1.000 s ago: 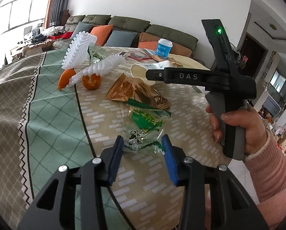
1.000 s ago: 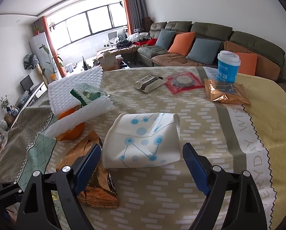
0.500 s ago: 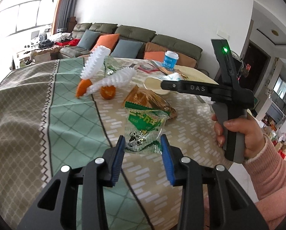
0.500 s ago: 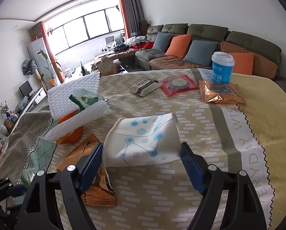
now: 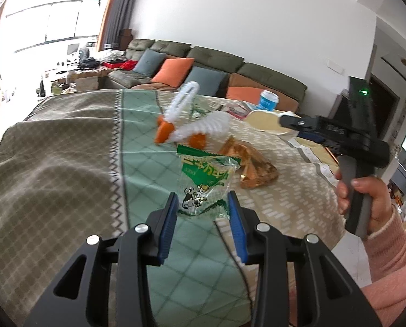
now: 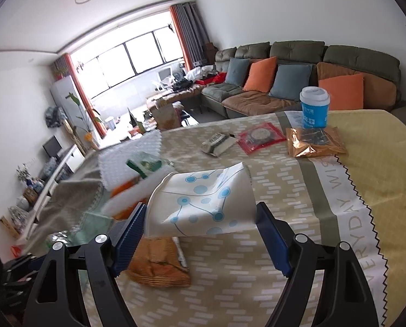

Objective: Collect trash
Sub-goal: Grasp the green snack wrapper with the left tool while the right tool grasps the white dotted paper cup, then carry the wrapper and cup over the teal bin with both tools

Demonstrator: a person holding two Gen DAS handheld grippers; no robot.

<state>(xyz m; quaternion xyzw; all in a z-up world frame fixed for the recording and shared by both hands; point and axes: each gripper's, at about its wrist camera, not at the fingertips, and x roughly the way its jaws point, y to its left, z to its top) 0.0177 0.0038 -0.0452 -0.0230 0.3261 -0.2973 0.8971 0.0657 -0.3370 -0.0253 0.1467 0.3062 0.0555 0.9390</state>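
My left gripper (image 5: 202, 204) is shut on the lower end of a green and clear snack wrapper (image 5: 205, 177), which stands up between the blue pads above the tablecloth (image 5: 66, 177). The right gripper (image 6: 200, 218) is shut on a crushed white paper cup with blue dots (image 6: 203, 199), held clear of the table with a gold wrapper (image 6: 156, 264) beneath it. In the left wrist view, that cup (image 5: 263, 120) shows at the right gripper's tip, above a person's hand (image 5: 366, 199) on the handle.
White foam fruit nets and orange fruit (image 5: 194, 130) lie mid-table beside the gold wrapper (image 5: 249, 163). Farther back sit a silver wrapper (image 6: 216, 143), a red packet (image 6: 260, 136), a gold packet (image 6: 314, 141) and a blue cup (image 6: 314, 109). A sofa stands behind the table.
The left gripper has risen and drawn back with the green wrapper, off the table. The right gripper's jaws closed onto the paper cup and lifted it.
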